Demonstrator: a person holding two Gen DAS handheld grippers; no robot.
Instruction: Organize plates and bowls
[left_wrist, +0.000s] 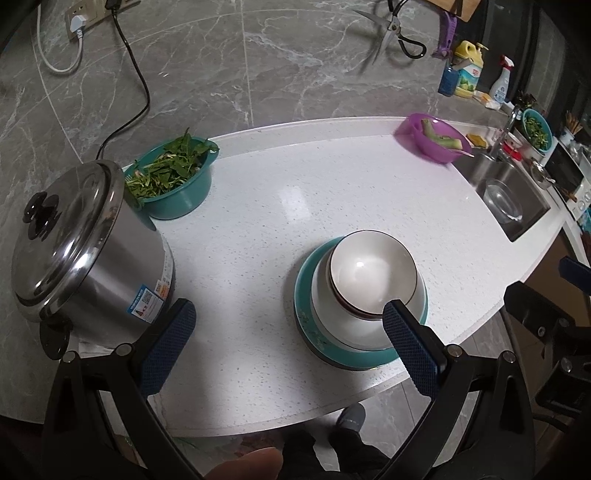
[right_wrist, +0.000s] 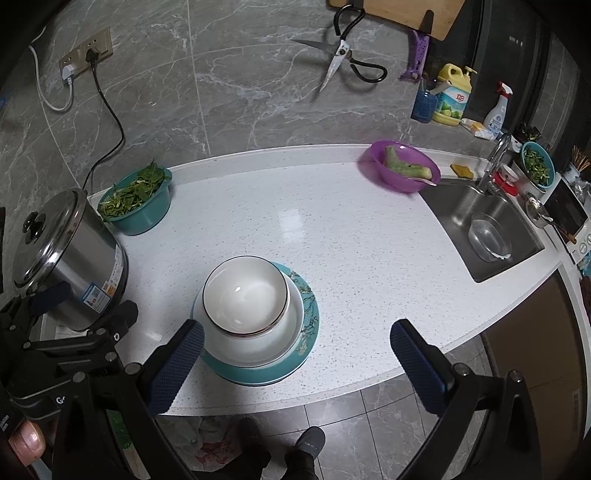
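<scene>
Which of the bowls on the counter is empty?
The white bowl atop the stack on the teal plate. The teal bowl holds greens; the purple bowl holds cut vegetable pieces.

Two wrist views above shared bowl stack (left_wrist: 369, 284)

White bowls (right_wrist: 245, 295) on teal floral plate (right_wrist: 308, 314)
</scene>
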